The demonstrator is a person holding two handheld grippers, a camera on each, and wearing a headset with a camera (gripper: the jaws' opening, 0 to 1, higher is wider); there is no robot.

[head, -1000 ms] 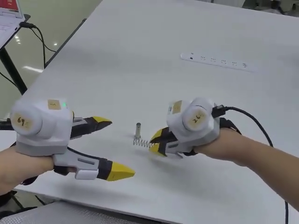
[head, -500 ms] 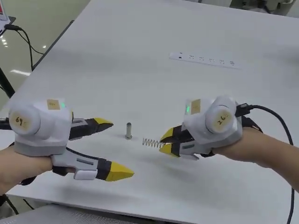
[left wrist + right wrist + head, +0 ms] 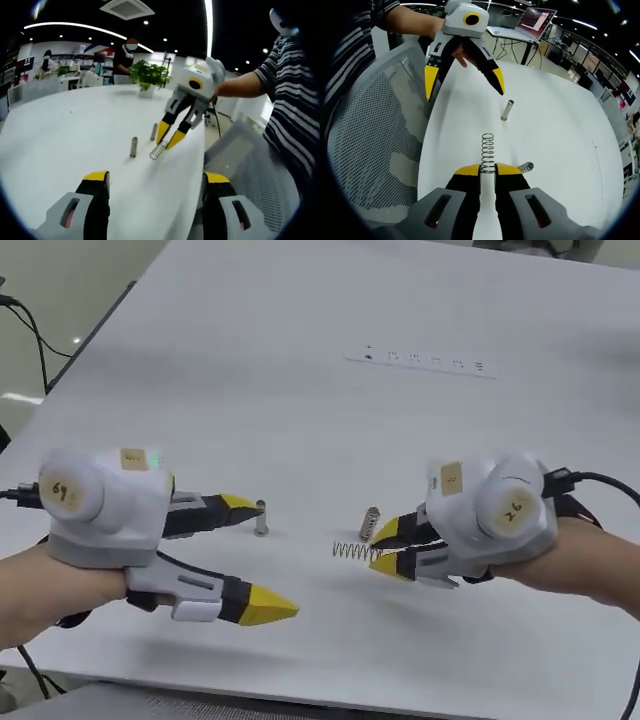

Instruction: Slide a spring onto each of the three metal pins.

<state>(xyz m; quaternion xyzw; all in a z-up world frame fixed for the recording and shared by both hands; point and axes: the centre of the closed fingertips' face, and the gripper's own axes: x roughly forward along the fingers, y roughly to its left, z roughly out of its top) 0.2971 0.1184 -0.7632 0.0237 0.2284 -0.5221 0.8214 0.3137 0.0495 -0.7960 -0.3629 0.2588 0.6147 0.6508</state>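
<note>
Spring (image 3: 352,551) in right gripper (image 3: 381,548), label perhaps "26"

On table (image 3: 300,420) we see pin (image 3: 261,519) at L, 2nd pin (image 3: 370,523) at R, just behind spring (image 3: 352,551); pwr strip (image 3: 425,361) well behind both.

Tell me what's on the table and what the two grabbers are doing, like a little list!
Table: white workbench
Open and empty: left gripper
Holding something: right gripper, shut on one end of the silver coil spring, which points toward the left gripper
Pins: short grey metal pin standing near the left gripper's upper tip; second metal pin close beside the right gripper
Spring on the first pin: none yet
Spring on the second pin: too small to tell
Far side: long white power strip
</note>
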